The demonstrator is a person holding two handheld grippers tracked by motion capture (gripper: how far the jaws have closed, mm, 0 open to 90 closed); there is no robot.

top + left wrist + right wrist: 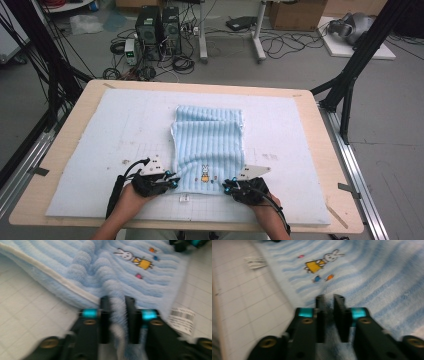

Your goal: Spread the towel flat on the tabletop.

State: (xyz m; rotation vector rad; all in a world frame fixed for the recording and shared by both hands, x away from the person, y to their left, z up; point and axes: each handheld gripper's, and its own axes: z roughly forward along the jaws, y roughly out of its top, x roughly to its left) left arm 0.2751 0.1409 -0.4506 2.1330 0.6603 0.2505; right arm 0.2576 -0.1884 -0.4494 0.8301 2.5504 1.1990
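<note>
A light blue ribbed towel (pixel 207 142) with a small rabbit picture (pixel 204 173) lies folded on the white mat (pixel 125 130), its near edge toward the person. My left gripper (pixel 173 181) pinches the towel's near left corner; in the left gripper view a ridge of towel (pixel 87 267) is bunched between the pads of the left gripper (pixel 117 302). My right gripper (pixel 226 187) sits at the near right corner; in the right gripper view the right gripper (pixel 329 299) has its jaws closed on the towel (pixel 374 277) edge. The towel's white label (pixel 182 319) hangs by the near hem.
The mat covers a wooden table (pixel 65 150) whose near edge is just behind the hands. Black frame legs (pixel 350 75) stand at the table's right, with computers and cables (pixel 157 35) on the floor beyond the far edge.
</note>
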